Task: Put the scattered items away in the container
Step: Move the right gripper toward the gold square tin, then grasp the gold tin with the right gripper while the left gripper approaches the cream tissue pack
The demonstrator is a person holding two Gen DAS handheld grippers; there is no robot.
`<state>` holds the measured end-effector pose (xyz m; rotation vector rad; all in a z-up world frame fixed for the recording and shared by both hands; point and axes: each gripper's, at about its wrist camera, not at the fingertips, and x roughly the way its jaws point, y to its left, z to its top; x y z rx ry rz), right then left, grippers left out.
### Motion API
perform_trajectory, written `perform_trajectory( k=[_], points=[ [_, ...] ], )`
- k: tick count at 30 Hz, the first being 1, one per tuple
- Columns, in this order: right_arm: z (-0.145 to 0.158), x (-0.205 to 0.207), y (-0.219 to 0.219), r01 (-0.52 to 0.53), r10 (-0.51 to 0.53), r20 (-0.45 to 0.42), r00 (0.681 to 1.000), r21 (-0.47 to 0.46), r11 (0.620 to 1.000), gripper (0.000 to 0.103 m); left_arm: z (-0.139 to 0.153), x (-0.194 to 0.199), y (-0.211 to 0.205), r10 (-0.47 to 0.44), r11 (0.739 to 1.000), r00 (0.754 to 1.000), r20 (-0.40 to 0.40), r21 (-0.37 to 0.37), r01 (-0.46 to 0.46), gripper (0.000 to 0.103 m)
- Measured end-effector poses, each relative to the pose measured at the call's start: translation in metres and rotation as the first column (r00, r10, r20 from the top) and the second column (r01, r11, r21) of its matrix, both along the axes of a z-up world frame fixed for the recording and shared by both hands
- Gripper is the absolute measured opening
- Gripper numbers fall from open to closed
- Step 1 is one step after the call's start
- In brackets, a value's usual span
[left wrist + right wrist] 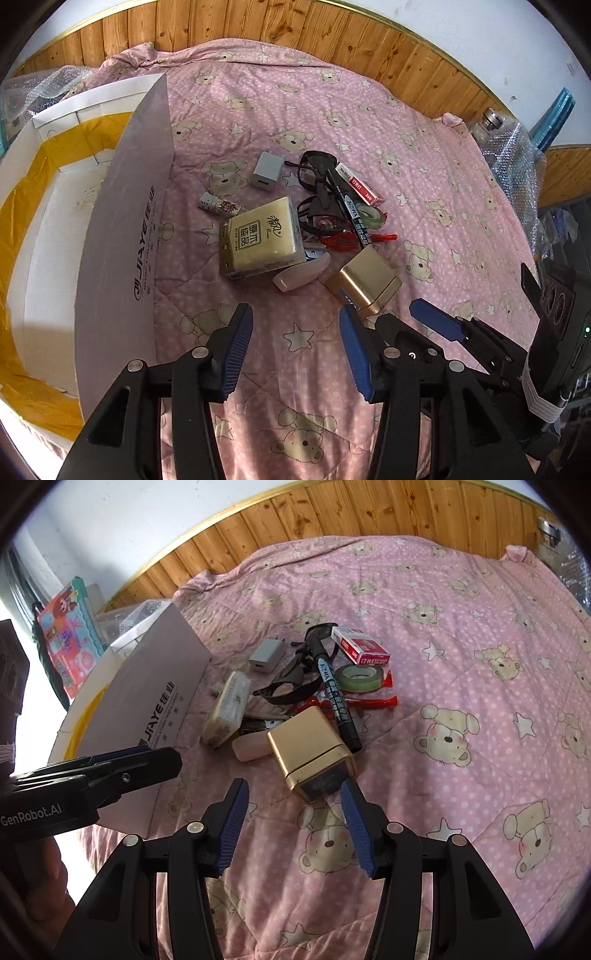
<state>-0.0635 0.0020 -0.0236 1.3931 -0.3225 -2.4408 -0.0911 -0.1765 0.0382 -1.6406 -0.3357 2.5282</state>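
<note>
Pink bear-print quilt [461, 635] — clutter is heaped mid-bed: gold tin [310, 751], black marker [334, 698], tape roll [360, 677], red staple box [360, 645], grey charger [266, 655], tissue pack [260, 236]. White cardboard box [122, 236] is stood open at the bed's left edge. Left gripper [297, 350] and right gripper [295, 823] are held wide, empty — the right's fingertip [349, 794] just beside the tin.

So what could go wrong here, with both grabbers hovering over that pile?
The gold box looks smooth, and the right gripper has one finger beside it; it might slip. The marker lies across the glasses, so lifting either may drag the other. The left gripper is close, so they could bump.
</note>
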Motion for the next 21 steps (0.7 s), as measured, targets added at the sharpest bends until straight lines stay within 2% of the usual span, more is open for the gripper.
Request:
perform_trajectory(
  k=[5, 12, 17, 19, 21],
  points=[
    [-0.013, -0.011, 0.000, -0.010, 0.010, 0.025, 1.000, 0.004, 1.000, 0.056, -0.016, -0.018, 0.002, -0.012, 1.000, 0.999, 0.041, 0.011, 0.011, 0.050],
    [-0.027, -0.028, 0.002, -0.017, 0.017, 0.046, 0.999, -0.002, 1.000, 0.057, -0.034, -0.042, -0.002, -0.009, 0.998, 0.997, 0.071, 0.065, 0.004, 0.051],
    [-0.032, -0.035, 0.005, -0.020, 0.021, 0.044, 0.999, -0.034, 0.999, 0.058, -0.043, -0.055, -0.003, -0.004, 0.998, 0.997, 0.080, 0.064, -0.001, 0.051],
    [-0.032, -0.036, 0.007, -0.021, 0.023, 0.047, 0.999, -0.047, 0.999, 0.058, -0.046, -0.061, -0.002, -0.008, 0.998, 0.997, 0.082, 0.058, 0.003, 0.056],
    [-0.032, -0.037, 0.008, -0.024, 0.027, 0.049, 0.998, -0.057, 0.998, 0.058, -0.049, -0.066, -0.003, 0.005, 0.999, 0.996, 0.091, 0.049, -0.010, 0.056]
  ],
)
